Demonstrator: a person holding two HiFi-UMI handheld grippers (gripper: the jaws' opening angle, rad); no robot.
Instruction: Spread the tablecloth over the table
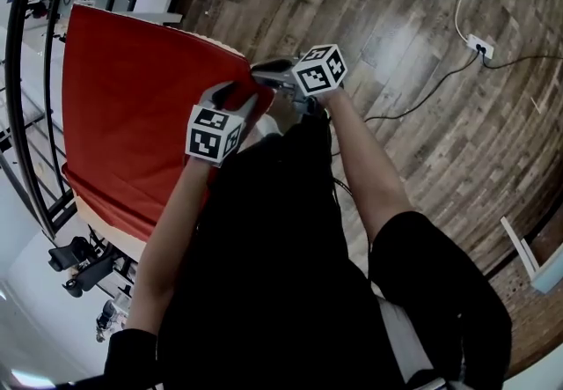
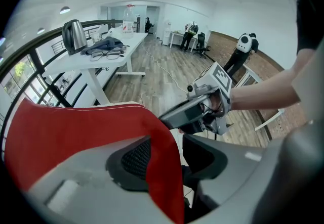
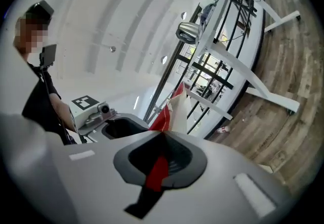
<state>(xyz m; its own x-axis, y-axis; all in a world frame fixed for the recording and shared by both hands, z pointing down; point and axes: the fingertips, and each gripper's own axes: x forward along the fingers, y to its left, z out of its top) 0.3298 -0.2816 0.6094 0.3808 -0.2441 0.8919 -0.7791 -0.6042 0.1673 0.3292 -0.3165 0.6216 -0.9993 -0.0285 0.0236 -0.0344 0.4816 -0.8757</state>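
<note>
The red tablecloth [image 1: 132,115] already drapes the table beneath it. At its near corner, the right claw [image 3: 161,160] pinches the hem narrowly, while the left claw [image 2: 174,154] stands wide around a fold, likely readying to tug it flat.

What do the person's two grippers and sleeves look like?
Both the left gripper and the right gripper have light grey, rounded jaws with black textured pads. Each carries a white cube printed with black square markers. The person wears black short sleeves.
</note>
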